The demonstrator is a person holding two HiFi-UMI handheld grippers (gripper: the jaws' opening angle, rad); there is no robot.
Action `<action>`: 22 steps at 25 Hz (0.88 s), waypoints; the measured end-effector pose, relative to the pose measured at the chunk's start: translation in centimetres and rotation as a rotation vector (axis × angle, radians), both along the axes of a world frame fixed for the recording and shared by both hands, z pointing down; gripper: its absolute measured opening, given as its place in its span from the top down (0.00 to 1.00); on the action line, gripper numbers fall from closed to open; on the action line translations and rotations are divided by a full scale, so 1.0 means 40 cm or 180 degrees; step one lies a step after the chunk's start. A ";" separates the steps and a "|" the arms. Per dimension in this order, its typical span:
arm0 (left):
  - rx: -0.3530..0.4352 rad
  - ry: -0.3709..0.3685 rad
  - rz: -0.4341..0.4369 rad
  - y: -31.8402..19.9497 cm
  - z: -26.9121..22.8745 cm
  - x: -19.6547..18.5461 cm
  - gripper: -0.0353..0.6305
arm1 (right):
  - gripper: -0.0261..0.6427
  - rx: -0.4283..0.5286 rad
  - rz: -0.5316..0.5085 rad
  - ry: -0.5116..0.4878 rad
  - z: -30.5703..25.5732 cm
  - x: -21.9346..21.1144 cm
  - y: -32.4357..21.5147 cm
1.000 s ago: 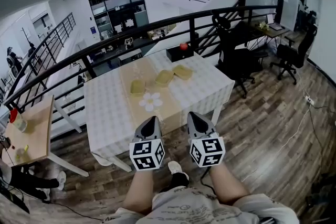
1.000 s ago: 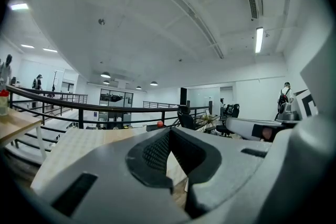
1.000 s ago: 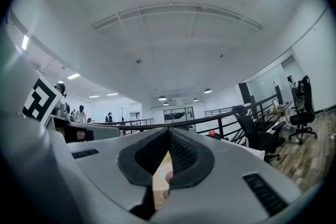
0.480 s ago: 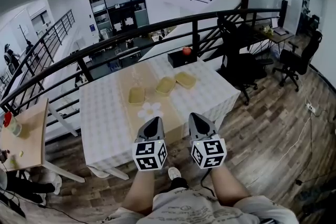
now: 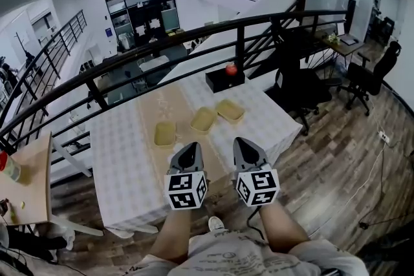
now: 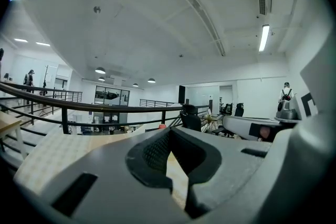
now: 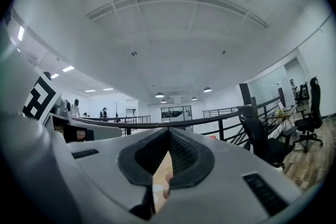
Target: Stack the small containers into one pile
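**A:** Where are the small containers?

**B:** There are three, all apart and none stacked yet. The left container (image 5: 165, 134) lies on the beige runner (image 5: 165, 106). The middle container (image 5: 203, 119) sits at the runner's right edge. The right container (image 5: 231, 110) lies just right of the runner, on the checked cloth (image 5: 116, 145).

**A:** And your jaws?

**B:** My left gripper (image 5: 188, 149) is clenched, tips meeting, with nothing between them. My right gripper (image 5: 242, 145) is the same, pressed together and empty (through the slit below its tips I glimpse only a pale strip of tabletop).

**A:** Where do you hold them?

**B:** Side by side at the runner's near end. The left one is over the runner and the right one just to the right of it. Both are nearer me than the containers and touch none of them.

**A:** Anything else by the runner?

**B:** A black box (image 5: 223, 79) with a red round thing (image 5: 231, 69) on top stands right of the runner's far end. It is close to the black railing (image 5: 239, 42).
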State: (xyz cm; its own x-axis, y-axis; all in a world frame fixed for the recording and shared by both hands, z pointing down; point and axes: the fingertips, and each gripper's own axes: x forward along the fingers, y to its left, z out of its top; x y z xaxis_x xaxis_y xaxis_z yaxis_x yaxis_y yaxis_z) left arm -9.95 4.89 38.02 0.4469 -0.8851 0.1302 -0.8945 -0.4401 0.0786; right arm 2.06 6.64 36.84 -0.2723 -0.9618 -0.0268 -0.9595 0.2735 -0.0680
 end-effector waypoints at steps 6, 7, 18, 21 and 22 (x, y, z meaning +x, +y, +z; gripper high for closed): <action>-0.0022 0.0000 0.0016 -0.157 0.001 -0.010 0.94 | 0.96 -0.0009 0.0002 -0.0003 -0.002 -0.012 -0.149; -0.0024 0.0003 0.0020 -0.181 -0.001 -0.012 0.94 | 0.96 -0.0011 0.0002 0.0010 -0.003 -0.015 -0.172; -0.0092 0.0018 0.0095 -0.401 0.023 -0.035 0.94 | 0.96 -0.0157 -0.0004 0.0084 0.036 -0.045 -0.409; -0.0142 0.0068 0.0054 -0.444 0.035 -0.057 0.94 | 0.96 -0.0227 -0.0005 0.0070 0.052 -0.051 -0.453; -0.0165 0.0081 0.0041 -0.455 0.042 -0.064 0.94 | 0.96 -0.0248 -0.0005 0.0064 0.058 -0.053 -0.464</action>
